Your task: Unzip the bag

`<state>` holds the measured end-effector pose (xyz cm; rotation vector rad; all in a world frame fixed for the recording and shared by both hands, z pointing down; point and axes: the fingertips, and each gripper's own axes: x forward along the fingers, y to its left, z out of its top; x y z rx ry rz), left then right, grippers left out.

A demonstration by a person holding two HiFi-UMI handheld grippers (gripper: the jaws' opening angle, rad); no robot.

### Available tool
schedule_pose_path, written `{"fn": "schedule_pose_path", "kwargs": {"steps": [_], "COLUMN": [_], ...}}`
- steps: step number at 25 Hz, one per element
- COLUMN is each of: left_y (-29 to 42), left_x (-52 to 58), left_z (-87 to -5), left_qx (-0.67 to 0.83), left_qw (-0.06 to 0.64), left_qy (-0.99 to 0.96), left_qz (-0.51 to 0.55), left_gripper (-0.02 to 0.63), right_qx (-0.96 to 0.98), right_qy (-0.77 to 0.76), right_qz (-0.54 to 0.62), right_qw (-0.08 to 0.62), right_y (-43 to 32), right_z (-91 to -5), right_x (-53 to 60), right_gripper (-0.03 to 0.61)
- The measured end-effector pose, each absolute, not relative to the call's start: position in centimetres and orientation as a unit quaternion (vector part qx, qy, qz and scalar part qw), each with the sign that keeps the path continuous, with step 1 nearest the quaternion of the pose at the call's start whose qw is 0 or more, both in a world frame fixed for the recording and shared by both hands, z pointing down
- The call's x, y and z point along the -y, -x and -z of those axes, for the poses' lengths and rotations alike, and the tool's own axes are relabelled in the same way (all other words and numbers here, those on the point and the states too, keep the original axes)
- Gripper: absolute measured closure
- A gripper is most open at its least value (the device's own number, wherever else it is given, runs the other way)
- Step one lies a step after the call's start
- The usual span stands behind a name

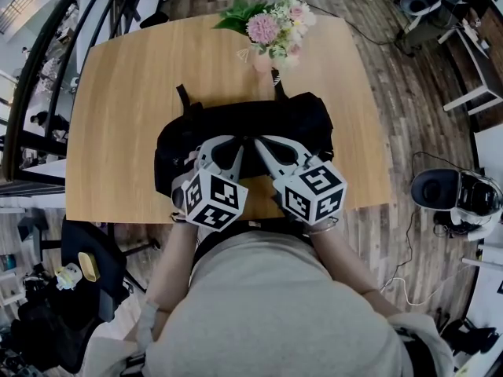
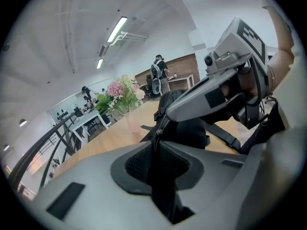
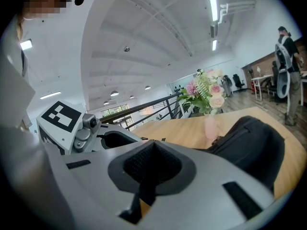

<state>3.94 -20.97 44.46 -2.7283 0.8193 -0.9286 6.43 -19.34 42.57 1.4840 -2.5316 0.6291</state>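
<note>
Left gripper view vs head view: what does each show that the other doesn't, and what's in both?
Left gripper view only: the left gripper, jaws shut on a black zipper strip; ceiling lights; a person standing far behind. Head view only: the whole wooden table, the floor around it, the holder's torso. Both: black bag, flowers, right gripper.
</note>
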Motion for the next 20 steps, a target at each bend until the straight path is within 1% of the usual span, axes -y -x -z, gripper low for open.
{"fn": "schedule_pose_path", "kwargs": {"steps": [4,14,20], "left_y": [-3.8,-3.5,-3.2], "left_x": [20.9,21.0,21.0], "left_z": [-44.4,-44.0,-44.0], "left_qx": [-0.274,-0.289,-0.3], "left_qw": [0.071,0.062,0.052], "left_qy": [0.909,0.91,0.909], "left_qz": [0.307,0.289,0.284], "left_gripper": [0.565,0.568,0.568], "right_qx": [0.841,0.834,0.821], "right_qy": [-0.494,-0.509,-0.529], "right_qz": [-0.209,-0.206,-0.21], "right_qw": [0.068,0.055,0.044], "right_y": [-6.4,-7.6,-9.6], "right_z": [-42.5,-42.3,-42.3], "right_x": [19.4,19.5,19.4], "right_gripper": [0.569,0.568,0.568]}}
